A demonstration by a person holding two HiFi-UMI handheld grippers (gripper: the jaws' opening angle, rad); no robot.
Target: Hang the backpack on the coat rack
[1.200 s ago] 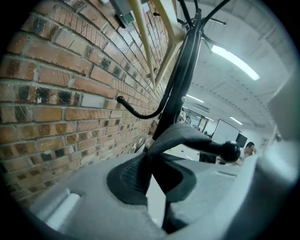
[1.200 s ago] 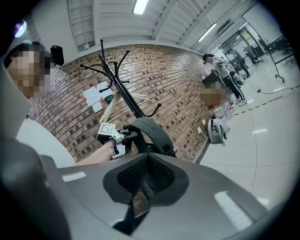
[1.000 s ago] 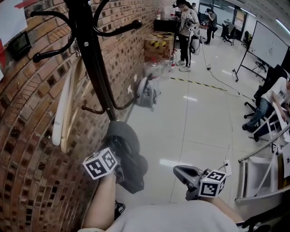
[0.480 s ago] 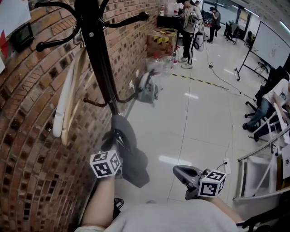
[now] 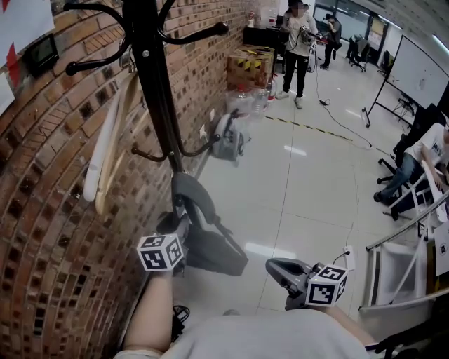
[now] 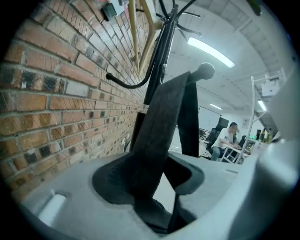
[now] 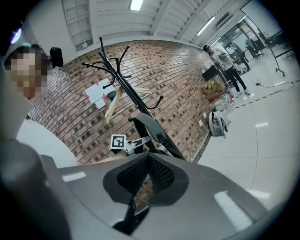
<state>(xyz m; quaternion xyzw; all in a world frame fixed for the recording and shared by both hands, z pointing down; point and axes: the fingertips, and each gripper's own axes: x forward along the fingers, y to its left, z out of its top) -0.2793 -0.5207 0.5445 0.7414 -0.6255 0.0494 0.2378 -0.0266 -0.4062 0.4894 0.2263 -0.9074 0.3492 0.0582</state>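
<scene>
As left gripper (image 5: 181,235) opens (strap (image 6: 164,126) between) | backpack (image 5: 214,249) swung rightward

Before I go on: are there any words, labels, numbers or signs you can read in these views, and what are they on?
No text can be read anywhere.
Paper sheets on the brick wall: print too blurred.
Cardboard box: yellow-black stripes only, no legible label.
Whiteboard: too far to read.
Marker cubes: square patterns, no words.

The glossy pale floor (image 5: 302,196) carries a grey bag (image 5: 226,139), water bottles (image 5: 250,104) and a cardboard box (image 5: 245,66).
</scene>
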